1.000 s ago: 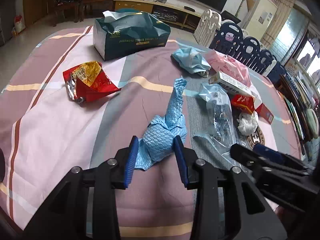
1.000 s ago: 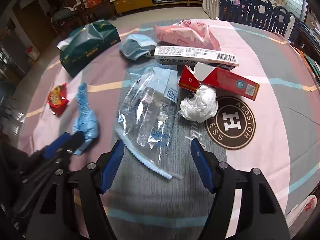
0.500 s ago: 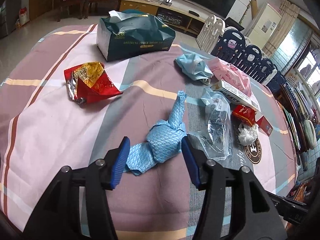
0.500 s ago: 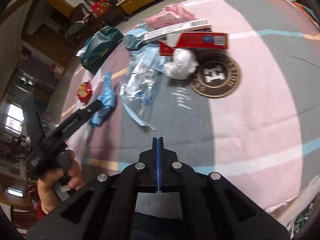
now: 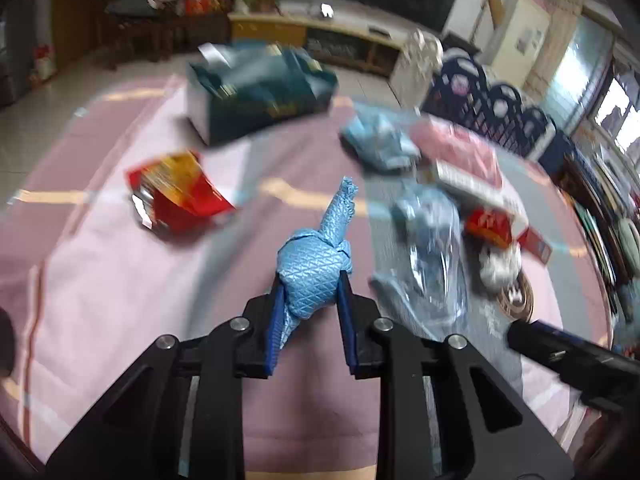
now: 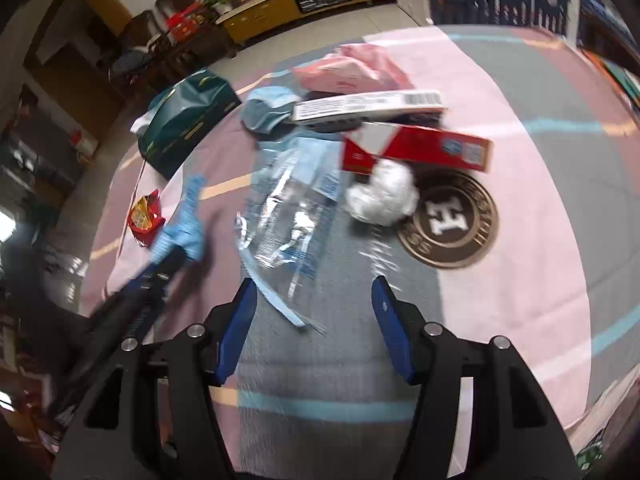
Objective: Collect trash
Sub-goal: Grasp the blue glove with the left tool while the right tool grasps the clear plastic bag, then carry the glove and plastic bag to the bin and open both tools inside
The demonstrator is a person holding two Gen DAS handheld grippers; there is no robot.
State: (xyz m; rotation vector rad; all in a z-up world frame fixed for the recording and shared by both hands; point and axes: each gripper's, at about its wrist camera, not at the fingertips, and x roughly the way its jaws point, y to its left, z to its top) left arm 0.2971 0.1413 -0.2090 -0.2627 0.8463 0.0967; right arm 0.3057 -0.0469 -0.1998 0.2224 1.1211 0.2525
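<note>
On the striped tabletop [image 5: 100,272], the left gripper [image 5: 310,300] was closing on the crumpled blue quilted cloth [image 5: 314,276]; right gripper [image 6: 314,320] was opening, empty. Next up: lift it clear, I'd guess.

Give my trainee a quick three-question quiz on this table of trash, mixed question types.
1. True or false: the left gripper has the blue quilted cloth between its pads.
2. Multiple choice: the crumpled white paper ball lies nearest to A) the green tissue box, B) the red carton, C) the red snack wrapper.
3. Fill in: in front of the right gripper, whose jaws are opening, lies a clear ____ bag.

Key: 1 true; 2 B; 3 plastic.
</note>
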